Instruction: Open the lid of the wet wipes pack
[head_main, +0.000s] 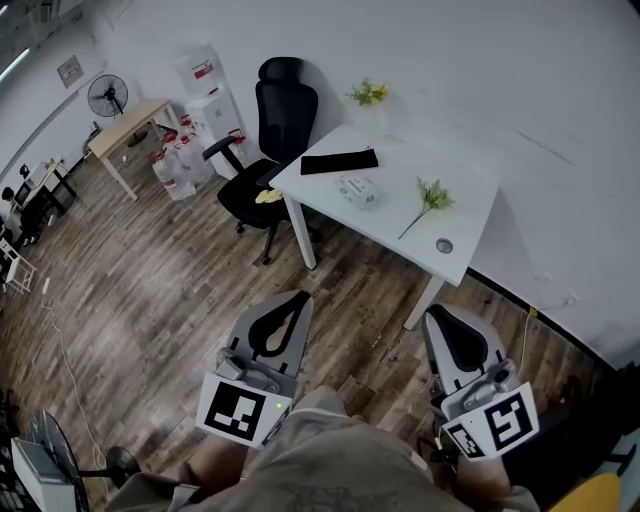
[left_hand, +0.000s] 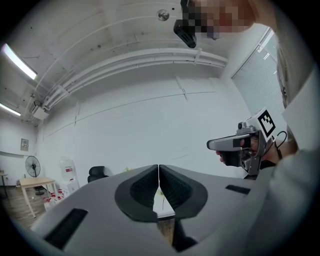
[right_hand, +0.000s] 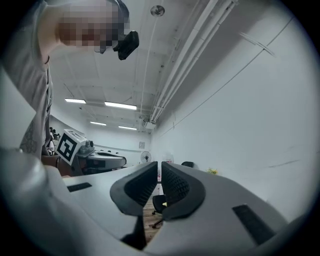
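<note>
The wet wipes pack (head_main: 358, 189) lies on a white table (head_main: 470, 200) across the room, its lid down as far as I can tell from here. My left gripper (head_main: 297, 297) and right gripper (head_main: 440, 313) are held close to my body, far short of the table. Both are shut with nothing between their jaws. In the left gripper view the left gripper (left_hand: 158, 167) has its tips touching, and the right gripper (left_hand: 212, 145) shows at the right edge. In the right gripper view the right gripper (right_hand: 159, 165) is closed too.
On the table lie a black flat pouch (head_main: 339, 161), a green sprig (head_main: 430, 200), a small round cap (head_main: 444, 245) and a yellow flower (head_main: 368, 94) at the wall. A black office chair (head_main: 272, 140) stands at the table's left end. Wooden floor (head_main: 150, 290) lies between me and the table.
</note>
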